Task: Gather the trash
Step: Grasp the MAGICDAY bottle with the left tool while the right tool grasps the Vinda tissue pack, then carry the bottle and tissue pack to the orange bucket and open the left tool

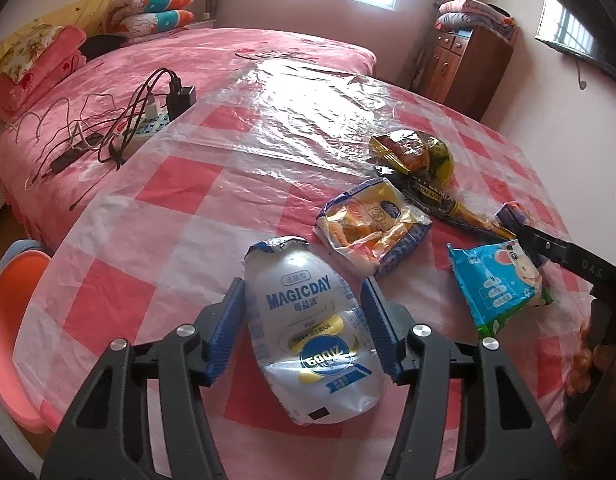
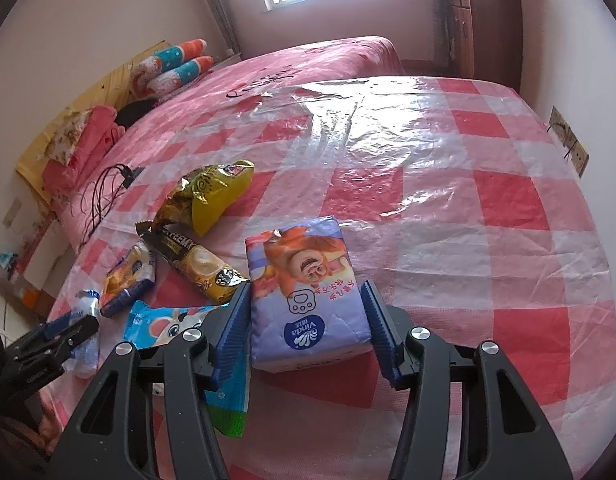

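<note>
A white MAGICDAY pouch [image 1: 308, 332] lies on the checked table [image 1: 180, 192], and my left gripper [image 1: 304, 284] is shut on it, blue pads pressing both sides. My right gripper [image 2: 306, 284] is shut on a purple Vinda tissue pack [image 2: 304, 288], which rests on the cloth. Between them lie a yellow snack pack [image 1: 374, 228], a blue cartoon wrapper [image 1: 500, 284], a dark coffee-stick wrapper [image 1: 440, 200] and a crumpled yellow-green bag [image 1: 416, 152]. The right gripper's finger [image 1: 548, 246] shows at the right edge of the left wrist view.
A bed with a pink cover [image 1: 228, 56] stands beyond the table, with a power strip and tangled cables [image 1: 140, 124] on it. An orange basin [image 1: 12, 320] sits low on the left. A wooden cabinet [image 1: 464, 64] is in the far corner.
</note>
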`<action>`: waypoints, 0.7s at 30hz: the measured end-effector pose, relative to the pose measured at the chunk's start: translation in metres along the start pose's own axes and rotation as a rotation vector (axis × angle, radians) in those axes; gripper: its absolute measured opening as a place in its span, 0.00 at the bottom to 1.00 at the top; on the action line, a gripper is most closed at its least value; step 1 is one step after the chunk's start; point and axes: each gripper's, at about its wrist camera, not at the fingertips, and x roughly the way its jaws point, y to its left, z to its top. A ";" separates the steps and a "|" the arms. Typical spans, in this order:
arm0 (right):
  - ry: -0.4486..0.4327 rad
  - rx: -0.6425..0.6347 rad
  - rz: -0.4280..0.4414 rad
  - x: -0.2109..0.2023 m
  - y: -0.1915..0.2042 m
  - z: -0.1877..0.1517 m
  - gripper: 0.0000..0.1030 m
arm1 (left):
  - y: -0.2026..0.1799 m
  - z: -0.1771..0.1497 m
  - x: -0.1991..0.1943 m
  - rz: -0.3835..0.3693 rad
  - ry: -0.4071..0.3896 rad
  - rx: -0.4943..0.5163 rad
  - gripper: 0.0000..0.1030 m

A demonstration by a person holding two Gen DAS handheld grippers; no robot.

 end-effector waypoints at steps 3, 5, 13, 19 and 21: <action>-0.008 0.041 0.019 -0.002 -0.003 -0.001 0.54 | 0.006 0.001 -0.001 -0.033 -0.002 -0.019 0.54; -0.016 0.075 0.029 -0.004 -0.003 -0.002 0.53 | 0.011 0.002 -0.001 -0.058 -0.003 -0.033 0.51; -0.059 0.082 -0.017 -0.022 0.010 0.001 0.53 | 0.024 0.004 0.001 -0.121 -0.008 -0.045 0.47; -0.065 0.059 -0.028 -0.037 0.026 0.003 0.53 | 0.021 0.004 0.001 -0.127 0.016 0.020 0.53; -0.064 0.053 -0.027 -0.040 0.031 0.003 0.53 | 0.017 0.004 0.001 -0.116 0.025 0.054 0.62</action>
